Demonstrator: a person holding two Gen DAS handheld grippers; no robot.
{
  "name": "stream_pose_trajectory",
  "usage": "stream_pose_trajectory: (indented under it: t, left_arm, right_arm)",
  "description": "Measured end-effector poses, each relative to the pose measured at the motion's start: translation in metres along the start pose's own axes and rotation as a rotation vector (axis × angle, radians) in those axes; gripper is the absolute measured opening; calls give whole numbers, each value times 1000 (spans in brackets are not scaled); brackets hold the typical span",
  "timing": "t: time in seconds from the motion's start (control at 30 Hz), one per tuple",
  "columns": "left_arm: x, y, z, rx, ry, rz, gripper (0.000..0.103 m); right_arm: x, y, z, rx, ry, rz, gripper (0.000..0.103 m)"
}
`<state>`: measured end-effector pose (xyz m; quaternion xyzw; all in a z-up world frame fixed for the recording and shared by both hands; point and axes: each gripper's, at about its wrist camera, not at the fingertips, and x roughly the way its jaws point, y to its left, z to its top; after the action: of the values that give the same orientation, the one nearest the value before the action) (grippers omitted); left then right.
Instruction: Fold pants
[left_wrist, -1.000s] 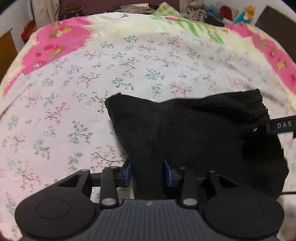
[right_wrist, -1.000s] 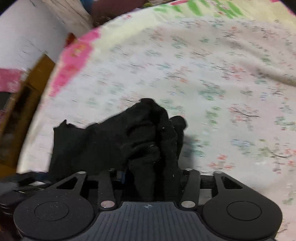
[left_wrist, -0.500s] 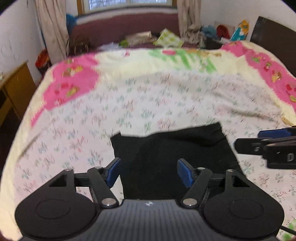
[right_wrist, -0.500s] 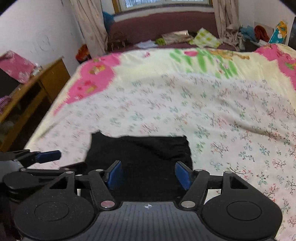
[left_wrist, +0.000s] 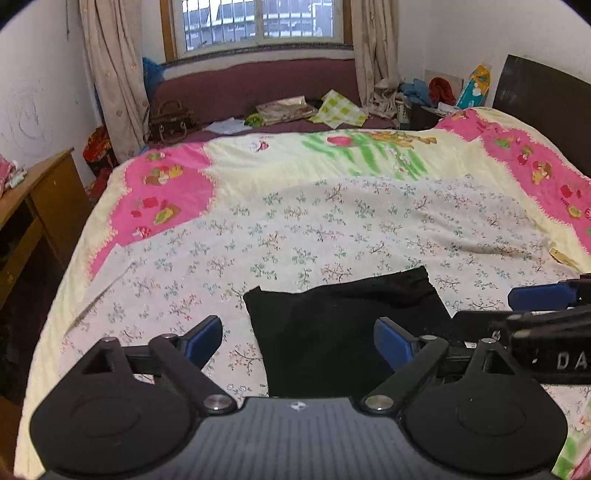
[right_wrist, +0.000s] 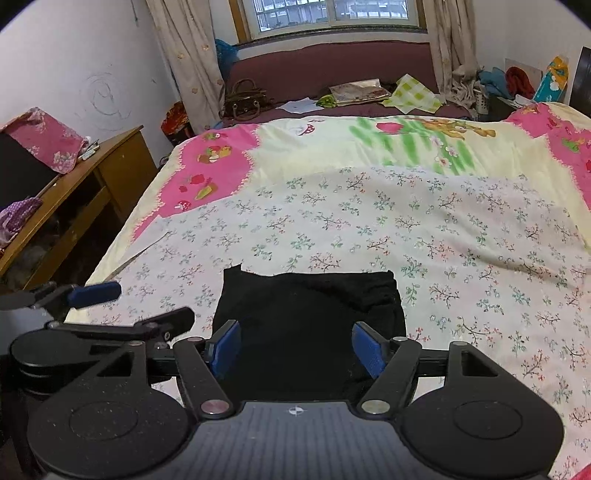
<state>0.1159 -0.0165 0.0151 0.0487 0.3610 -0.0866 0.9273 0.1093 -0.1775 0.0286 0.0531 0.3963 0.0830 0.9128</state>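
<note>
A: What's nearest the cameras?

B: The left claw (left_wrist: 297, 341), jaws spreading wide with nothing pinched between them, and the right claw (right_wrist: 295, 349), jaws also opening and gripping nothing.

A: And the pants?

B: The black pants (right_wrist: 310, 317) lie folded into a compact rectangle on the bed (right_wrist: 461, 229), below and just beyond both claws, free of their blue pads (right_wrist: 227, 341). In the left wrist view the right claw reaches in from the right edge, beside the pants.

A: Farther out?

B: Floral sheet, then a pink and yellow quilt (left_wrist: 258, 166). A wooden cabinet (right_wrist: 92, 177) stands left of the bed. At the far wall, a cluttered maroon bench (left_wrist: 258, 92) sits under a curtained window (left_wrist: 262, 18).
</note>
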Motion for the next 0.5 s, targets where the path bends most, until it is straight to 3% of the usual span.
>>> stream_pose_trajectory:
  t: [0.5]
  left_arm:
    - [-21,1,-1,28,-35,-13,99]
  right_arm:
    - [-21,10,-8,28,-29,-28,52]
